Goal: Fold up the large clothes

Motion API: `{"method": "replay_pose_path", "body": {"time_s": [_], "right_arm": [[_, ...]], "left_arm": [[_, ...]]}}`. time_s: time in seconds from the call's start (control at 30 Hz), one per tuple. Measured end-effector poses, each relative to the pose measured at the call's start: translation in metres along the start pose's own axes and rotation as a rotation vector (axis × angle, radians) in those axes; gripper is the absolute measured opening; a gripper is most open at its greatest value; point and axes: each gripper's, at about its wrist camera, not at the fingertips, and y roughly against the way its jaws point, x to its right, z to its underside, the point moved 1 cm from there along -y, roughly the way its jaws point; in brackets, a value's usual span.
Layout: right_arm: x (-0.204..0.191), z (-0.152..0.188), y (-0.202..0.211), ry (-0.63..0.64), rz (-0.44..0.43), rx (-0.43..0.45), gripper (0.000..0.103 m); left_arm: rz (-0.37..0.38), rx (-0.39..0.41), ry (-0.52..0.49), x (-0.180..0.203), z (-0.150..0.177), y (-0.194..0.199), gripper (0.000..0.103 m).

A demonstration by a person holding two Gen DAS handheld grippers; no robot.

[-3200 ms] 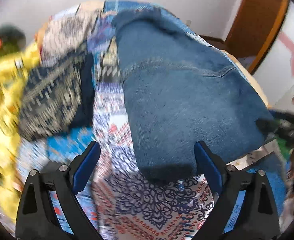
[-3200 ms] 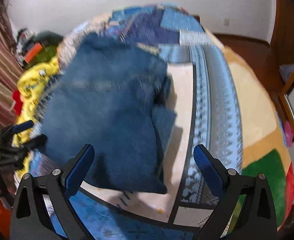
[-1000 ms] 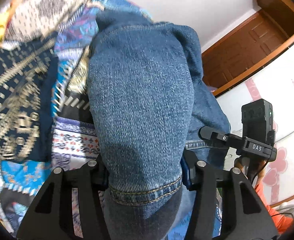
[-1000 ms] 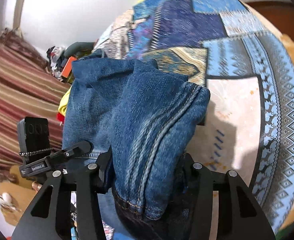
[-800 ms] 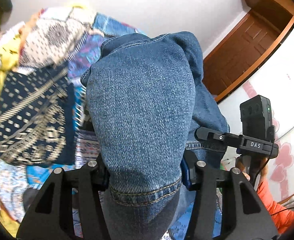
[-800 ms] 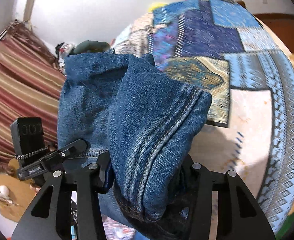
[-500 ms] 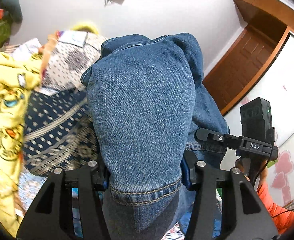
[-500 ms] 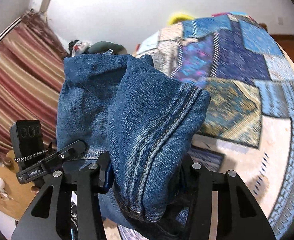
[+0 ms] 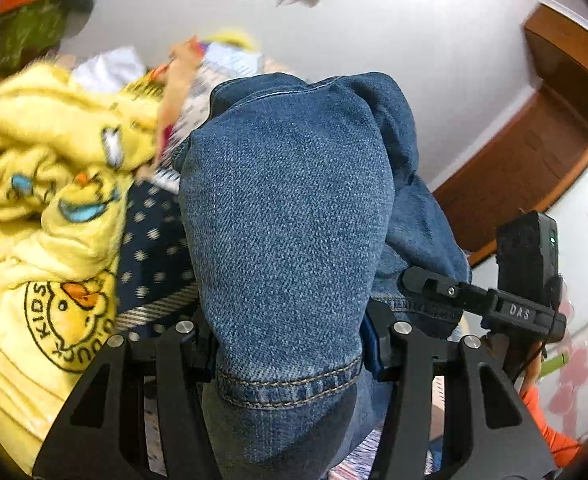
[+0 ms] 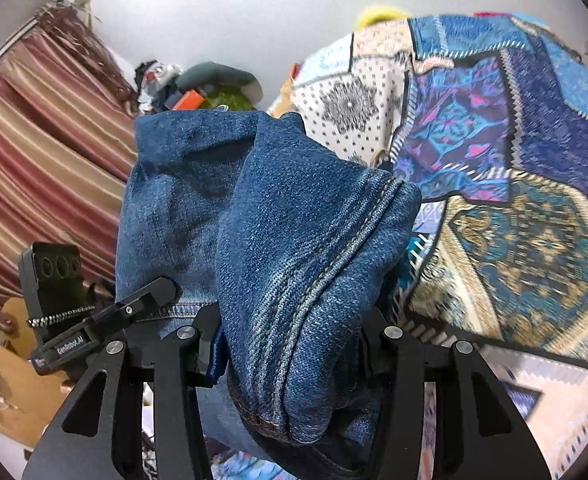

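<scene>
The folded blue jeans (image 9: 290,232) fill the middle of the left wrist view, held up off the bed. My left gripper (image 9: 290,344) is shut on one thick end of the denim, near a stitched hem. My right gripper (image 10: 290,340) is shut on the other end of the jeans (image 10: 294,248), where a double seam runs. Each gripper shows in the other's view: the right one (image 9: 489,304) at the right, the left one (image 10: 94,320) at the lower left. The denim hides both grippers' fingertips.
A yellow duck-print garment (image 9: 42,240) and a dark dotted cloth (image 9: 150,256) lie at the left. The patchwork bed cover (image 10: 513,184) spreads at the right. A striped curtain (image 10: 42,168), a white wall and a wooden door frame (image 9: 533,160) surround the bed.
Both grippers closed on the ends of the jeans and lifted them off the bed. Over the last second the views tilted up and swung toward the yellow garment and the curtain.
</scene>
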Motion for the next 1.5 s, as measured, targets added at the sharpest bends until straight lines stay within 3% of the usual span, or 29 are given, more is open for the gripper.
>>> {"method": "replay_pose_path", "body": {"time_s": [0.1, 0.17, 0.27, 0.33, 0.4, 0.5, 0.6, 0.73, 0.87, 0.97, 1.13, 1.33, 1.5], "right_arm": [[0.016, -0.002, -0.026, -0.022, 0.02, -0.017, 0.045], [0.023, -0.003, -0.033, -0.02, 0.082, -0.013, 0.047], [0.029, 0.001, -0.035, 0.025, 0.15, -0.011, 0.047], [0.03, 0.007, -0.031, 0.056, 0.189, -0.01, 0.057], [0.027, 0.012, -0.024, 0.089, 0.235, 0.001, 0.064], [0.014, 0.018, -0.012, 0.144, 0.281, 0.025, 0.064], [-0.009, 0.026, -0.002, 0.214, 0.274, 0.059, 0.065], [-0.042, 0.038, -0.004, 0.32, 0.248, 0.093, 0.083], [-0.049, 0.051, -0.028, 0.38, 0.258, 0.04, 0.083], [-0.036, 0.06, -0.043, 0.368, 0.294, -0.005, 0.083], [-0.008, 0.065, -0.048, 0.364, 0.378, -0.042, 0.083], [0.01, 0.064, -0.026, 0.308, 0.355, -0.057, 0.086], [-0.001, 0.069, 0.002, 0.27, 0.348, -0.012, 0.086]], "left_arm": [[-0.096, -0.069, 0.036, -0.034, 0.002, -0.035, 0.055], [-0.136, -0.095, 0.108, -0.063, 0.007, -0.055, 0.062], [-0.095, -0.05, 0.206, -0.091, 0.015, -0.055, 0.079], [-0.087, -0.046, 0.222, -0.093, 0.019, -0.051, 0.083], [-0.127, -0.038, 0.193, -0.087, 0.023, -0.044, 0.083], [-0.251, -0.006, 0.092, -0.063, 0.029, -0.024, 0.083], [-0.353, 0.026, -0.031, -0.043, 0.034, -0.007, 0.086], [-0.371, 0.051, -0.111, -0.023, 0.046, 0.005, 0.094], [-0.405, 0.003, -0.146, -0.016, 0.06, -0.001, 0.095], [-0.472, -0.048, -0.153, -0.026, 0.071, -0.015, 0.096], [-0.428, -0.031, -0.082, -0.044, 0.091, -0.004, 0.103], [-0.331, -0.052, 0.057, -0.065, 0.11, 0.013, 0.103], [-0.377, -0.046, 0.079, -0.06, 0.122, 0.029, 0.102]]}}
